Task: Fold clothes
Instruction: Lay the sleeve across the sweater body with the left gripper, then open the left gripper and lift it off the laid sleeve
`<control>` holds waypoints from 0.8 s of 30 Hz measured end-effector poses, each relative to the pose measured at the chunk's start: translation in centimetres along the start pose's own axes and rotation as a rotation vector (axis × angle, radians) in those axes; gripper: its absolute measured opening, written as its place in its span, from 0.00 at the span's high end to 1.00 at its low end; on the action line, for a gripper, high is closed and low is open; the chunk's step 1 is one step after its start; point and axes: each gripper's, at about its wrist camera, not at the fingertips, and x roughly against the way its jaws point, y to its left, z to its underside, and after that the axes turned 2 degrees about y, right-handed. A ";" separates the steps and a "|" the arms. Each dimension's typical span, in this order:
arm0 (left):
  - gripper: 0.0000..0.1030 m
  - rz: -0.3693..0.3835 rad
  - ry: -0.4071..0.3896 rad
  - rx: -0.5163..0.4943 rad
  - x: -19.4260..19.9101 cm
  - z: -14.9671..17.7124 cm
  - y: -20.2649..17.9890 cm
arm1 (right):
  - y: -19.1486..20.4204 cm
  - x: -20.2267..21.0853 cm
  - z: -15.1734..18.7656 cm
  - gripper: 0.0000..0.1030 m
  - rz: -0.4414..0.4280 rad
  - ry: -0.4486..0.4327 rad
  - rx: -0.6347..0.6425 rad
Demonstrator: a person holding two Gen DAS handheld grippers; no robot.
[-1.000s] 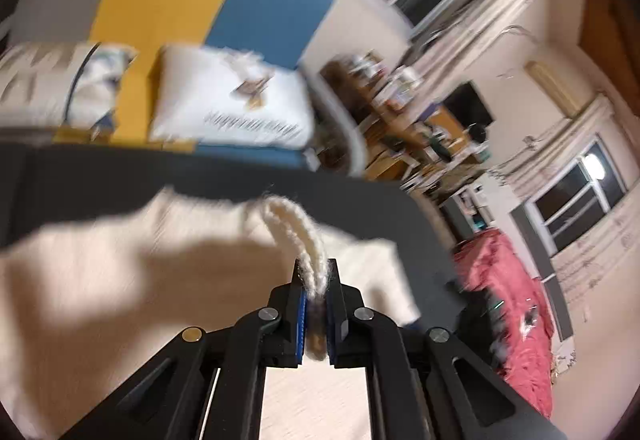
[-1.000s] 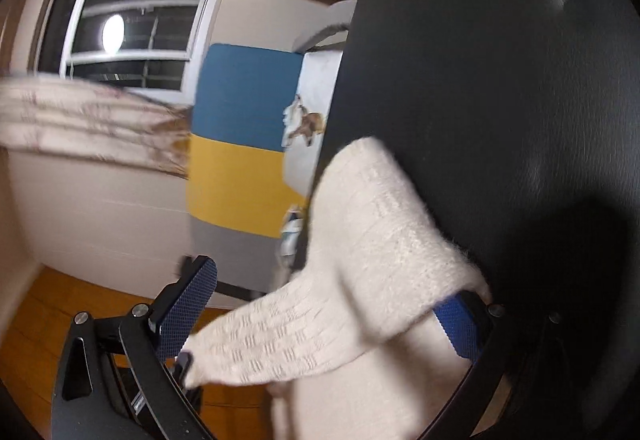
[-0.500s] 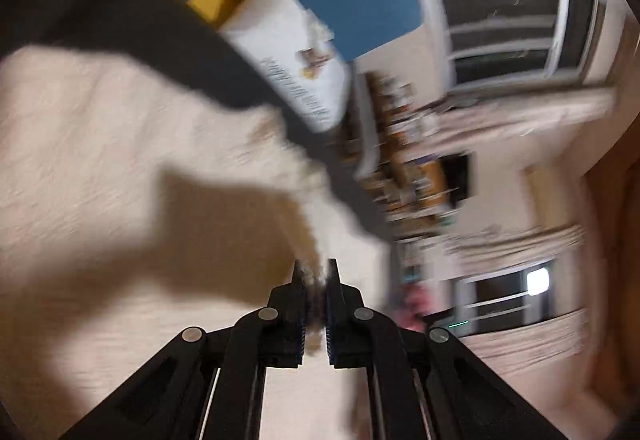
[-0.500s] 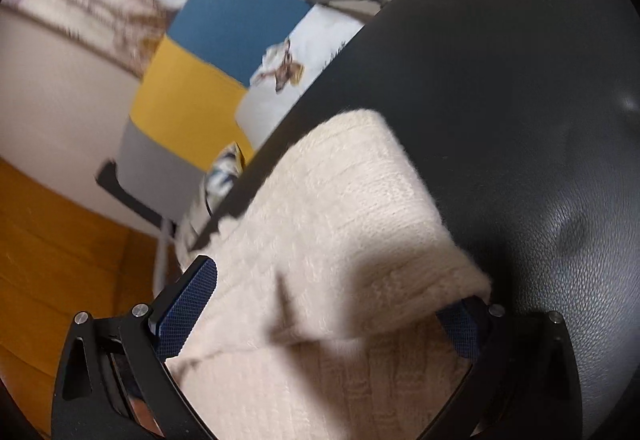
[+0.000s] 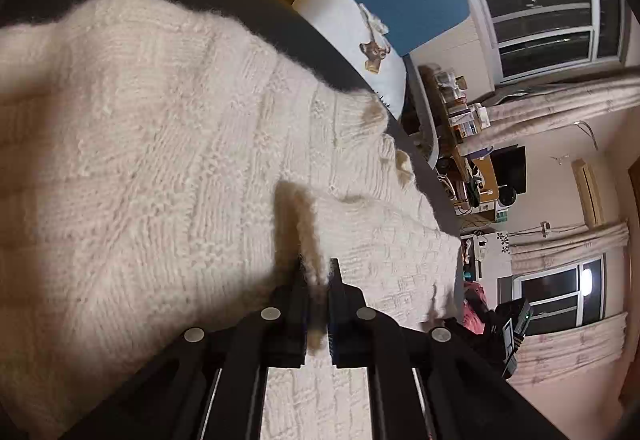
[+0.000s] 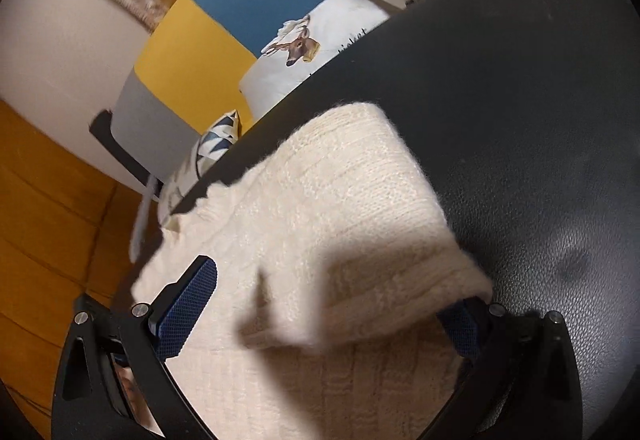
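Observation:
A cream knitted sweater lies spread on a black leather surface. My left gripper sits low over it, pinching a thin raised ridge of the knit; its jaws are opening slightly and the fabric is still between the pads. In the right wrist view a folded part of the sweater lies across the black surface. My right gripper stands wide open around it. The left blue pad is clear of the knit; the right pad is half hidden under the fold.
Behind the surface are a white pillow with a deer print, a patterned pillow and a blue, yellow and grey sofa back. A cluttered desk, windows and curtains stand beyond. An orange floor lies at the left.
My left gripper has sunk and rolled, bringing the held edge from above the surface down onto the sweater. The right gripper's view has rolled; the fold lies flatter between its open fingers.

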 end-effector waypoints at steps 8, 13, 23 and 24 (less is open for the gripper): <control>0.85 -0.032 -0.009 -0.057 -0.1 0.7 -1.5 | 2.7 2.6 1.8 0.00 0.136 0.139 0.322; 0.85 -0.021 -0.010 -0.050 0.1 0.8 -1.3 | 4.3 6.9 3.9 0.00 0.146 0.116 0.491; 0.89 -0.145 -0.046 -0.130 0.2 1.0 -2.6 | 2.1 1.4 1.7 0.00 0.016 0.142 0.355; 0.89 -0.152 -0.044 -0.132 0.2 1.0 -2.7 | 1.4 1.3 1.7 0.00 0.012 0.146 0.337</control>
